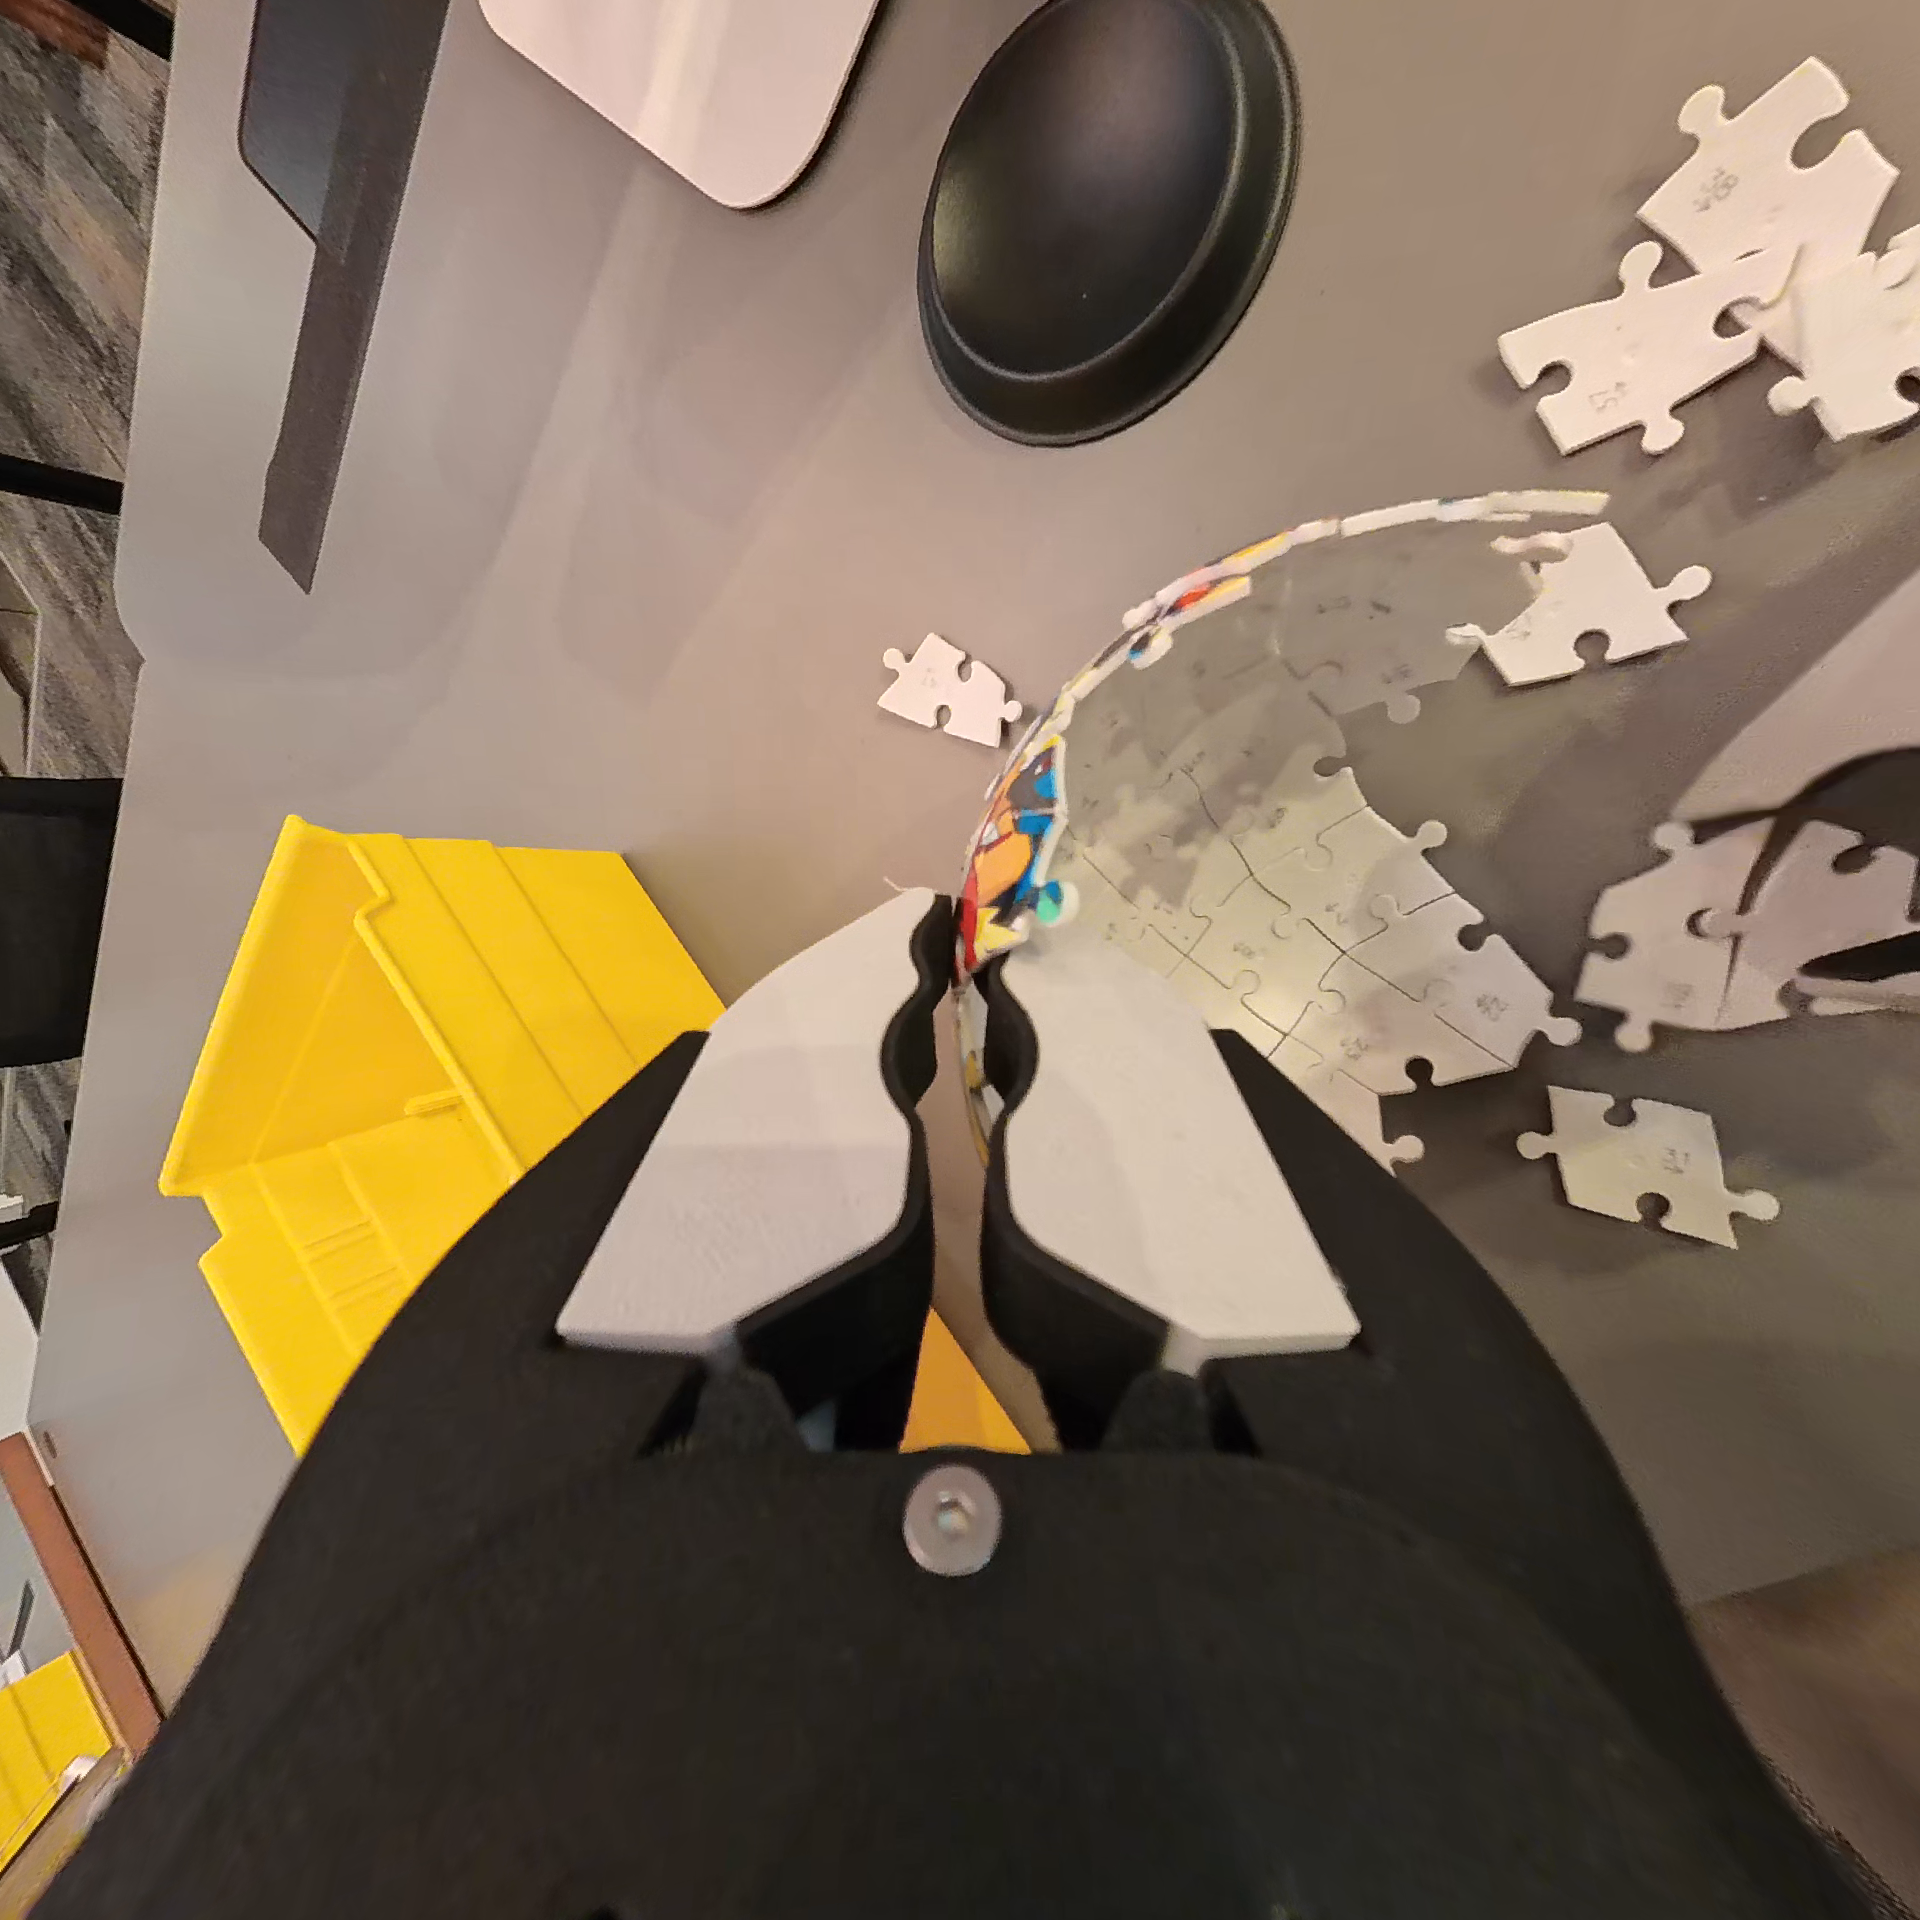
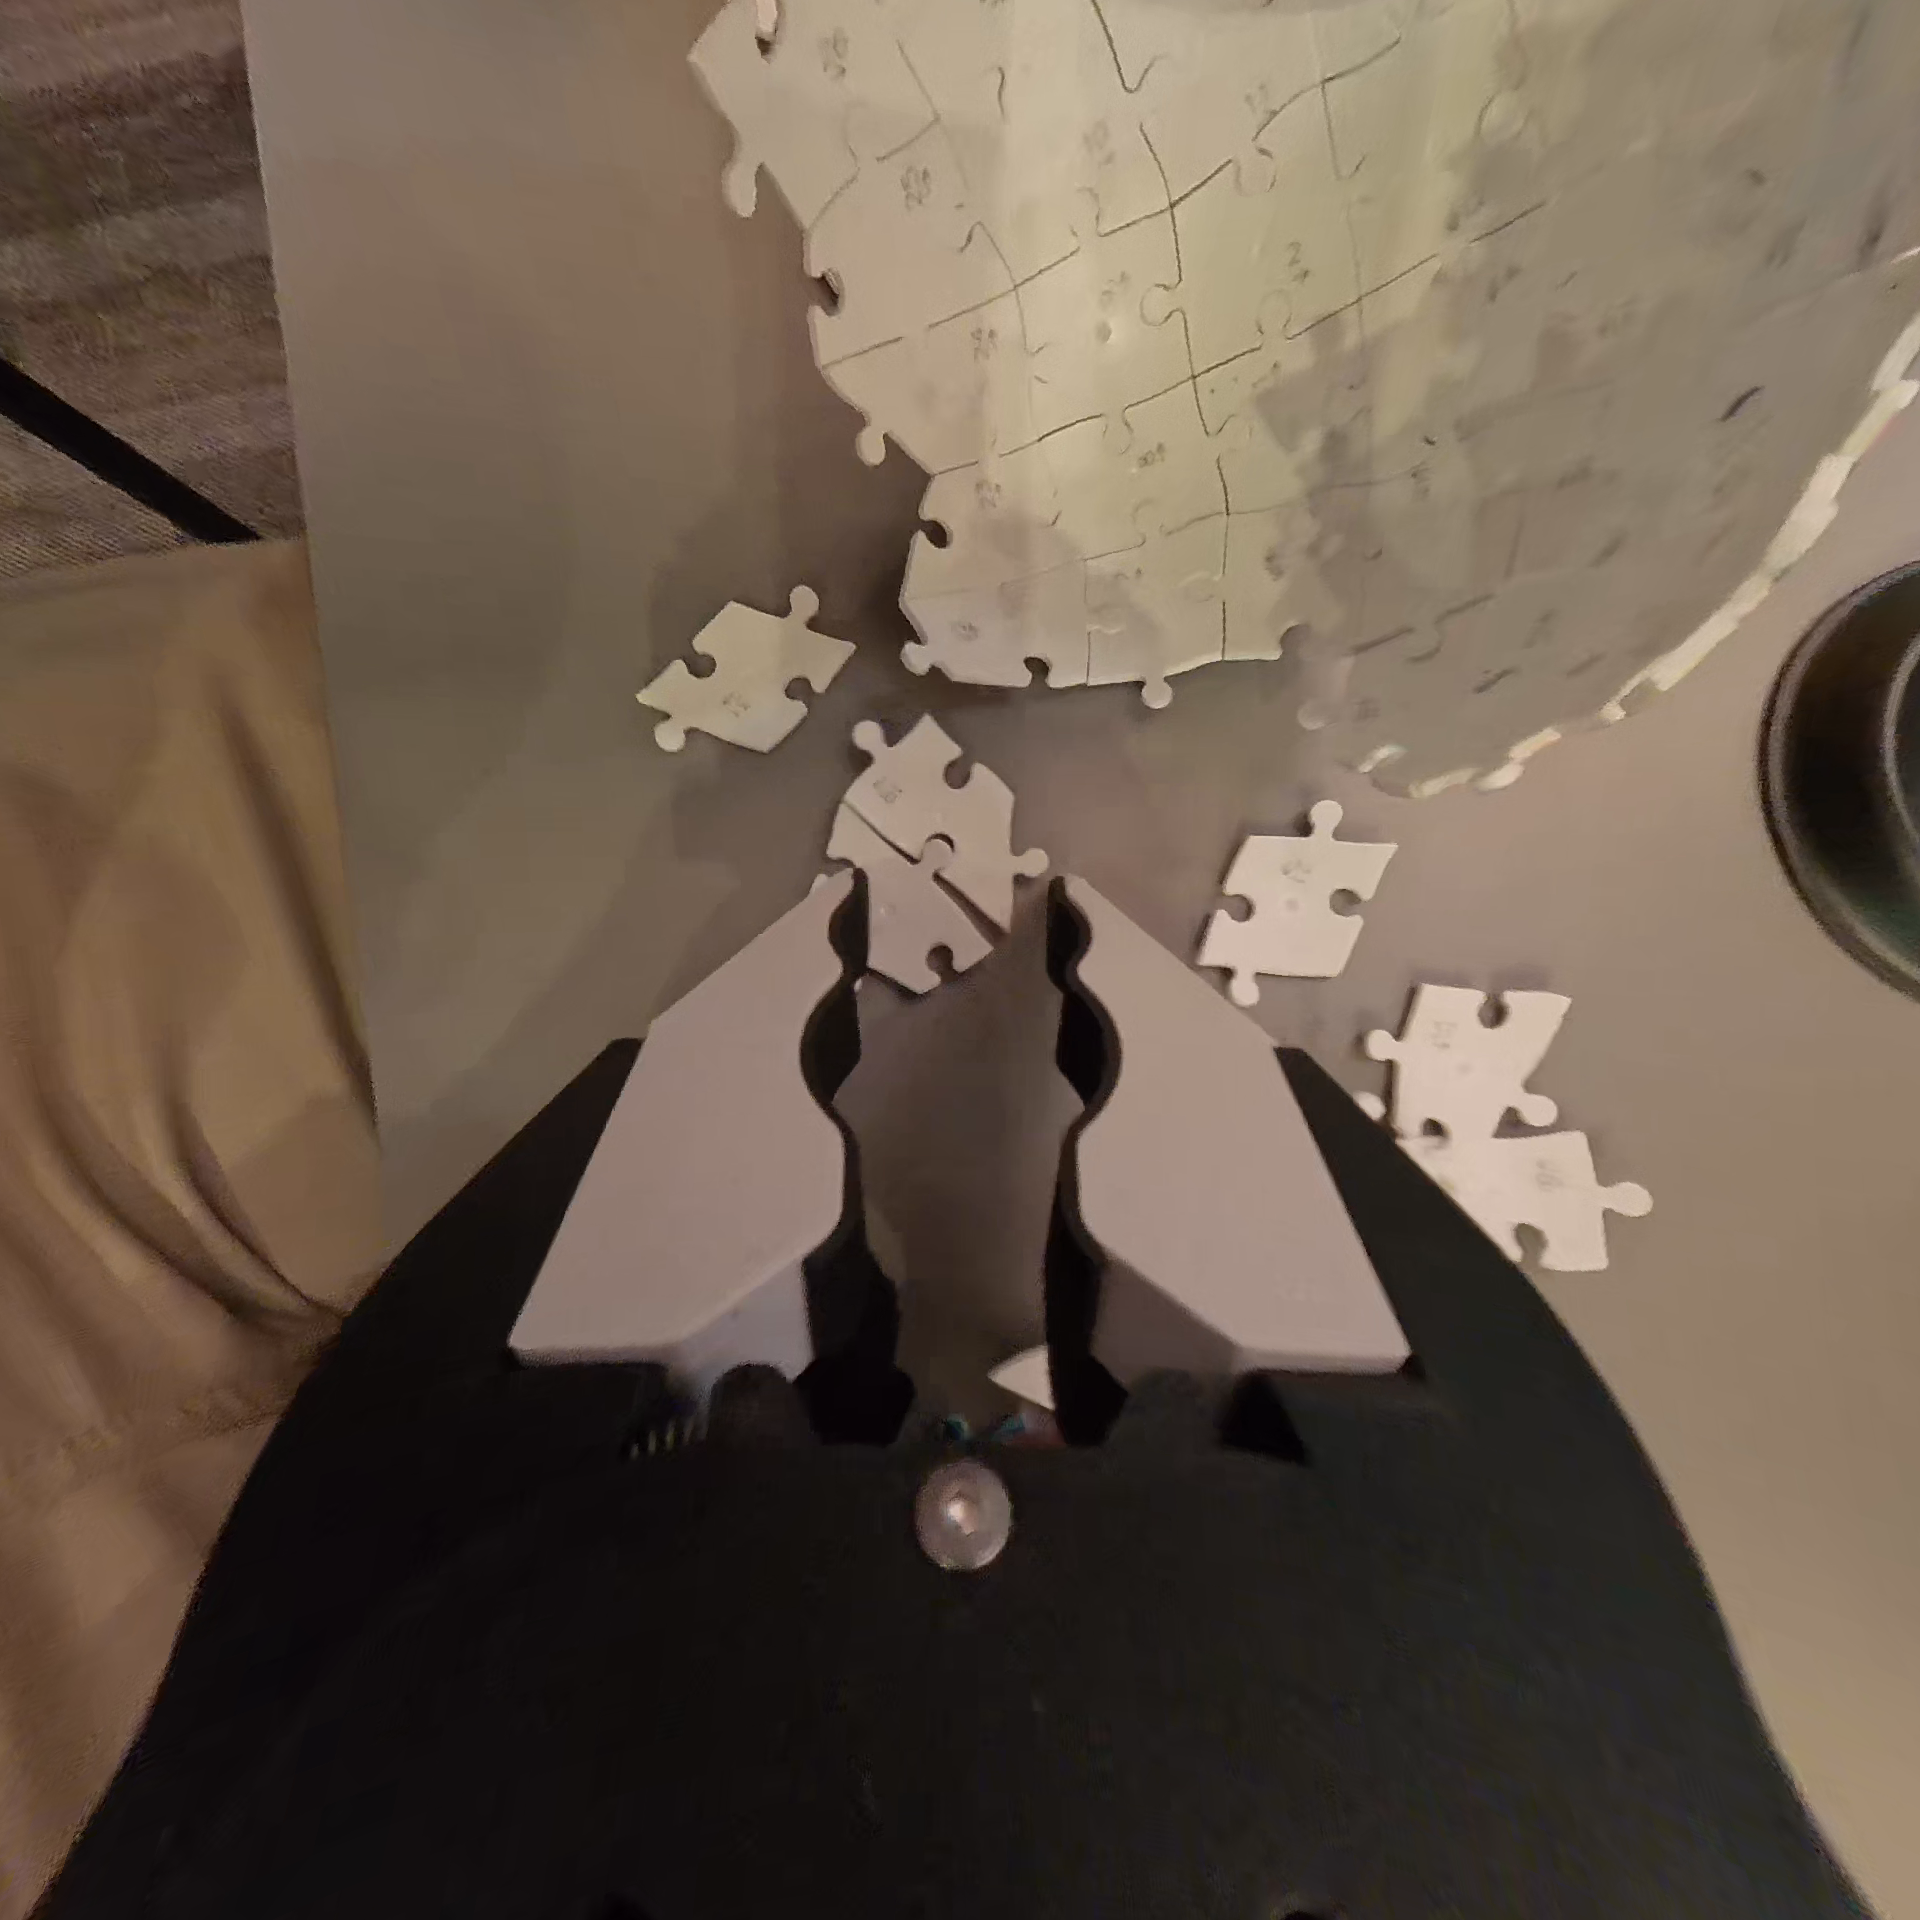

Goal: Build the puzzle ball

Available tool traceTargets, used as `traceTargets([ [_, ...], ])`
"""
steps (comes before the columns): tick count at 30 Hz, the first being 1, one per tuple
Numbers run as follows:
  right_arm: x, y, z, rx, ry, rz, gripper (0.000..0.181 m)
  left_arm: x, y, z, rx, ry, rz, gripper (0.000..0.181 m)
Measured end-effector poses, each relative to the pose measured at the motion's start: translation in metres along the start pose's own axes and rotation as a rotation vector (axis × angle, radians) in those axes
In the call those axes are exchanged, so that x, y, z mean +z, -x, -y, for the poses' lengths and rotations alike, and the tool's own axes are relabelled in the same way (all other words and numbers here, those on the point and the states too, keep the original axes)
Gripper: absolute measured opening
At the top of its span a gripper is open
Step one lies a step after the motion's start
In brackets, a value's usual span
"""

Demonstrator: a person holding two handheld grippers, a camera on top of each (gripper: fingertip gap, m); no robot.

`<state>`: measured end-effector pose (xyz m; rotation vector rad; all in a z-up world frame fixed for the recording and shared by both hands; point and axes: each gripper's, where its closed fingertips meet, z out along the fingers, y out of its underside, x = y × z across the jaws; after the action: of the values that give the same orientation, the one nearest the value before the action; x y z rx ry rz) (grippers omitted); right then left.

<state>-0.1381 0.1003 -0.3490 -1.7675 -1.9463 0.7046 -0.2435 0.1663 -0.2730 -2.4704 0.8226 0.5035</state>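
Shell assembly is partly complete: the puzzle ball (image 1: 1288, 831) is seen as an open curved shell with its white inner face exposed, raised off the grey tabletop (image 1: 623, 520) by its rim; the left claw (image 1: 971, 940) is closed on the printed edge of that rim, with the shell wall pinched between the pads. The right claw (image 2: 951, 894) is held open just above a pair of joined pieces (image 2: 925, 862) lying on the tabletop below the shell; nothing is gripped by it. Further loose pieces (image 2: 1294, 904) are scattered near the shell; a black dome-shaped stand (image 1: 1101, 208) and a yellow bin (image 1: 416, 1039) are placed well apart from the work.

Risks are judged as follows: the shell is supported at one thin edge only, so a twist of the left claw could spring the interlocked tabs apart; the joined pair could separate if only one of its halves is caught; flat pieces may slide on the smooth tabletop instead of being lifted, if the fingers close too high.
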Motion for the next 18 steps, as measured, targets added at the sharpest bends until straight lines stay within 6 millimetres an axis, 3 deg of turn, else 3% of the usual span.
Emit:
traceTargets([
  [5, 0.001, 0.003, 0.002, 0.027, -0.004, 0.000, 0.024, -0.001, 0.000, 0.000, 0.002, -0.004, -0.002, 0.003],
  [9, -0.007, -0.004, 0.013, 0.008, -0.051, -0.040, 0.029, -0.001, 0.000, 0.000, 0.000, -0.006, -0.006, 0.003],
  [13, -0.005, -0.008, 0.021, -0.020, -0.070, -0.058, 0.016, -0.001, 0.000, 0.002, 0.001, -0.009, -0.005, 0.003],
  [18, 0.007, -0.007, 0.009, -0.089, -0.010, -0.105, 0.000, -0.001, 0.000, 0.002, 0.000, -0.010, -0.005, 0.003],
])
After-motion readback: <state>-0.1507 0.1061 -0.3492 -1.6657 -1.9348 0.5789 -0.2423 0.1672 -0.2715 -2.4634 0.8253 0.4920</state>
